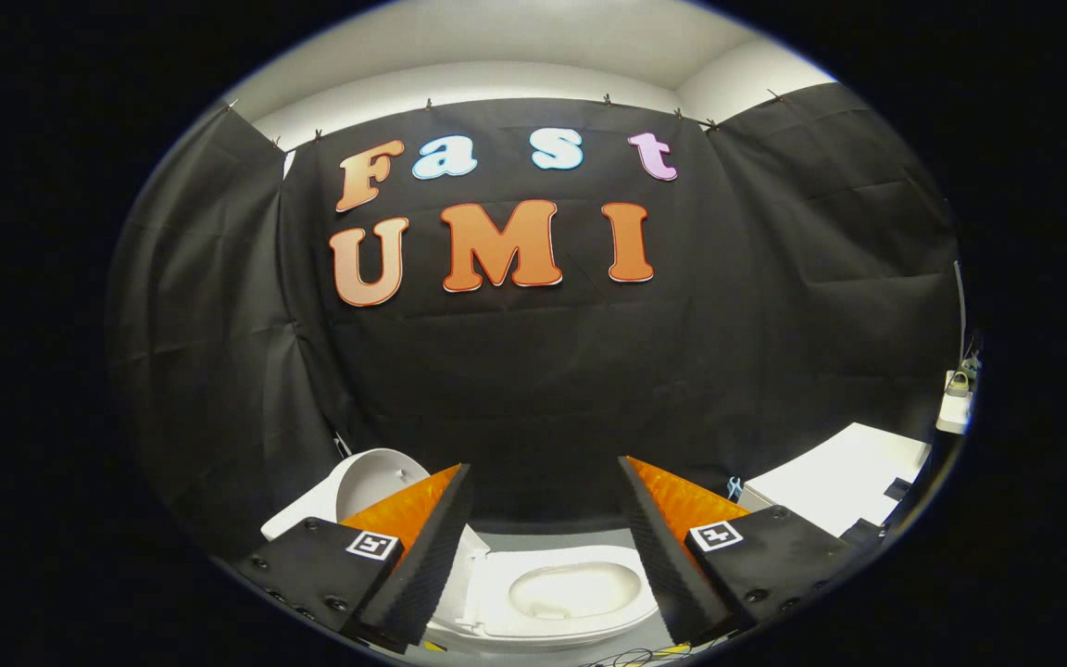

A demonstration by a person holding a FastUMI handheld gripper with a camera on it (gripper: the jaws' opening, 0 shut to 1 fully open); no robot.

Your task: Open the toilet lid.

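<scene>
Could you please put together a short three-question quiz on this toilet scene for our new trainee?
1. True or false: the toilet lid is already raised.
2. What lies between the fingers of the gripper? A) the toilet bowl B) a cup C) a towel
3. Fill in: the gripper's fingers are spread wide and hold ____.

Key: 1 true; 2 A; 3 nothing.
</scene>
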